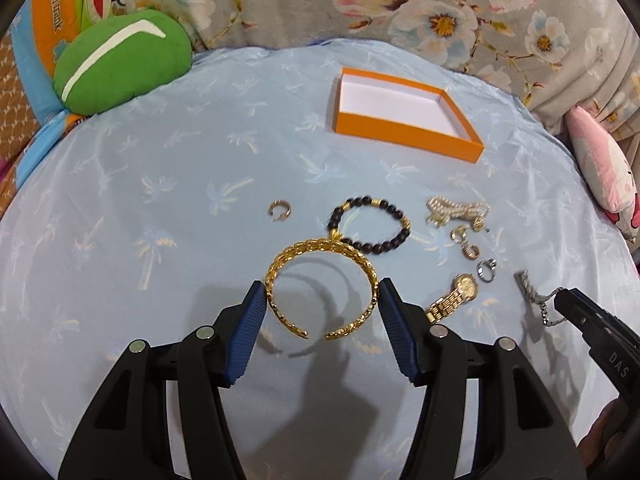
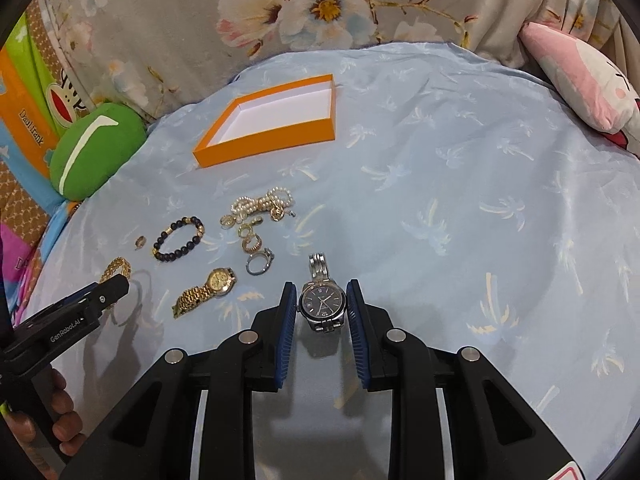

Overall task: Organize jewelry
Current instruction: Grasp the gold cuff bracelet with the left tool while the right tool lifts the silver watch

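An empty orange box [image 1: 404, 130] [image 2: 264, 142] lies on the light blue cloth. My left gripper [image 1: 322, 296] has its blue pads against both sides of a gold open bangle [image 1: 320, 250], which rests on the cloth. My right gripper [image 2: 321, 300] straddles a silver watch with a dark dial [image 2: 322, 300], pads close to its case. A black bead bracelet [image 1: 370, 222] [image 2: 180, 238], a gold watch [image 1: 456, 294] [image 2: 208, 290], pearl strands [image 1: 456, 208] [image 2: 262, 202], a silver ring [image 1: 488, 270] [image 2: 258, 264] and a small ring [image 1: 279, 209] lie between.
A green plush [image 1: 120, 64] [image 2: 94, 148] sits at the cloth's left edge. A pink pillow [image 2: 584, 80] [image 1: 600, 168] lies at the right. Floral fabric [image 1: 440, 8] runs behind the cloth. Gold earrings [image 1: 464, 242] [image 2: 250, 240] lie by the pearls.
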A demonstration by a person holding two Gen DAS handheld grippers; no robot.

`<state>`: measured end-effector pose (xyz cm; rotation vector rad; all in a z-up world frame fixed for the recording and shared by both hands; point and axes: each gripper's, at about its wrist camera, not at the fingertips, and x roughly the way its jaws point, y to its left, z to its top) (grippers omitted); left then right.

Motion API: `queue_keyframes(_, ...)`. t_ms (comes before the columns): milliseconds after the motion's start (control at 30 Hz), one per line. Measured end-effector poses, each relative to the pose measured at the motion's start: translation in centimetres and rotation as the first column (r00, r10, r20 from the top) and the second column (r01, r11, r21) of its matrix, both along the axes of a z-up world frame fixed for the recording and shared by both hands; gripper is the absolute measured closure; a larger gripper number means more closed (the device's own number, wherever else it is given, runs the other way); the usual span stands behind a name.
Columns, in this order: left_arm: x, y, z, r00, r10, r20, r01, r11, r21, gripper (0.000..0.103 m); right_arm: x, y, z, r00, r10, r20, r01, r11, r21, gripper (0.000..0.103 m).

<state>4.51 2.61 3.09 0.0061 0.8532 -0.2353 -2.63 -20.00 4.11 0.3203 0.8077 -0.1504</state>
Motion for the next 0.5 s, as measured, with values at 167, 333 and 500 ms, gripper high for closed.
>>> queue_keyframes(167,1.0,-1.3,3.0,0.997,-0.041,0.062,0.04,0.999,0.021,0.047,1.6,-0.7,2.9,0.999,0.025,0.048,-0.024,1.0,-0.012,0.079)
queue_keyframes(333,4.5,-3.4,5.8,0.989,-0.082,0.119,0.078,0.996,0.039,0.047,5.8,-1.8,5.8,0.994,0.059,0.096,-0.056,0.998,-0.035,0.079)
queue_keyframes(500,10.0,-6.1,8.0,0.98,-0.098,0.175,0.087,0.994,0.073,0.047,12.4,-2.9,8.0,0.988,0.085,0.127,-0.076,0.994,-0.073,0.079)
